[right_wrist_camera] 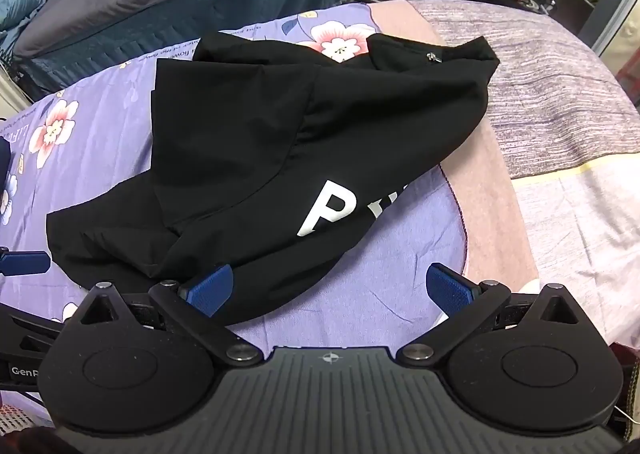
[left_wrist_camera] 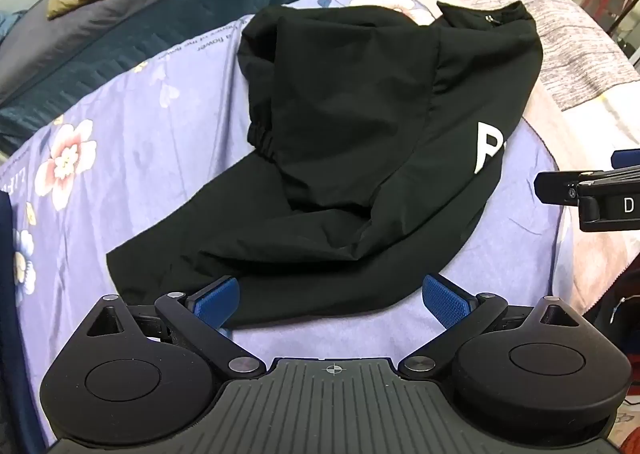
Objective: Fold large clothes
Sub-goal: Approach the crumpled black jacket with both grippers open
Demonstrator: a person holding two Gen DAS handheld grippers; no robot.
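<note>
White lettering (right_wrist_camera: 336, 209) on black jacket (right_wrist_camera: 280, 157) partly folded under

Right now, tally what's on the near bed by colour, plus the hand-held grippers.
Black: 1, jacket
Purple floral: 1, sheet
Pink-grey striped: 1, blanket
Hand-held grippers: 2, left hand-held gripper and right hand-held gripper, both open and empty
Total: 5
</note>
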